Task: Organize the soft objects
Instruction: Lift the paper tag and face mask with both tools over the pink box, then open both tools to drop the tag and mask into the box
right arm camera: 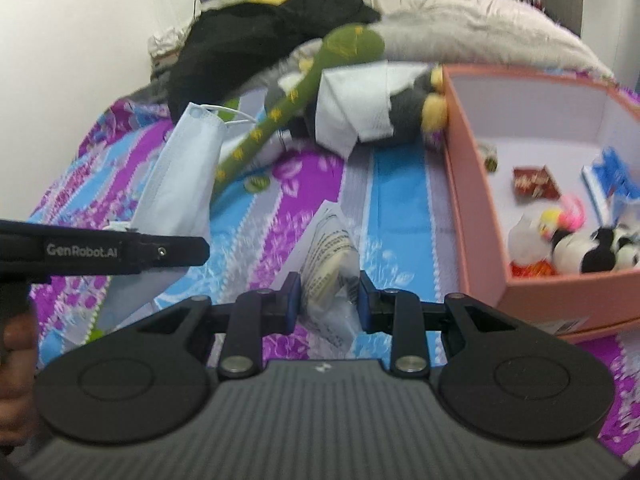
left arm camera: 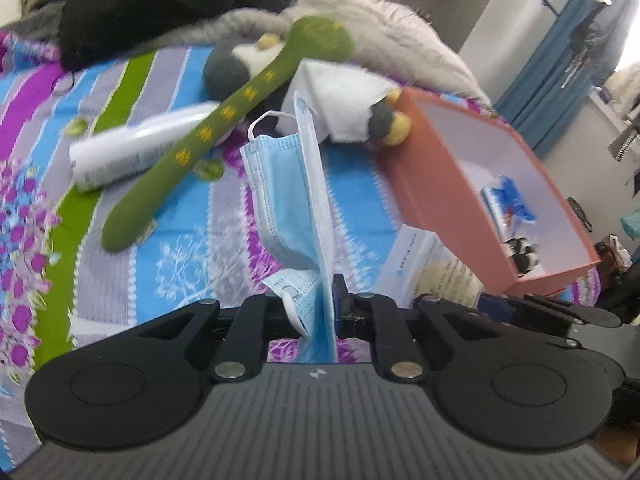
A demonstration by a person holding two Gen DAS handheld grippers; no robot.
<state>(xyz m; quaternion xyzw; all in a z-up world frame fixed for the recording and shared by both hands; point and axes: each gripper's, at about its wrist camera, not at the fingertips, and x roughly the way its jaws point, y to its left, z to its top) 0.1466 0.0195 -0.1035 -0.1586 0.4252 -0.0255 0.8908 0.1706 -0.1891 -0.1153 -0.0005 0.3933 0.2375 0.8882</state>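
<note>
My left gripper (left arm camera: 326,300) is shut on a blue face mask (left arm camera: 288,184) and holds it up above the bed; the mask also shows in the right wrist view (right arm camera: 180,172), hanging from that gripper. My right gripper (right arm camera: 327,300) is open, its jaws on either side of a clear plastic packet with printed paper (right arm camera: 332,260) that lies on the bedspread. A pink box (right arm camera: 472,184) at the right holds small plush toys (right arm camera: 576,244) and packets. A green plush snake (left arm camera: 224,120), a grey penguin plush (left arm camera: 360,108) and a white tube (left arm camera: 132,152) lie further back.
The bed has a striped floral bedspread (left arm camera: 188,240). Black clothing (left arm camera: 160,0) and a grey-white fluffy blanket (left arm camera: 384,32) are piled at the far end. A white wall (right arm camera: 80,40) runs along the left. Blue curtains (left arm camera: 560,72) hang at the far right.
</note>
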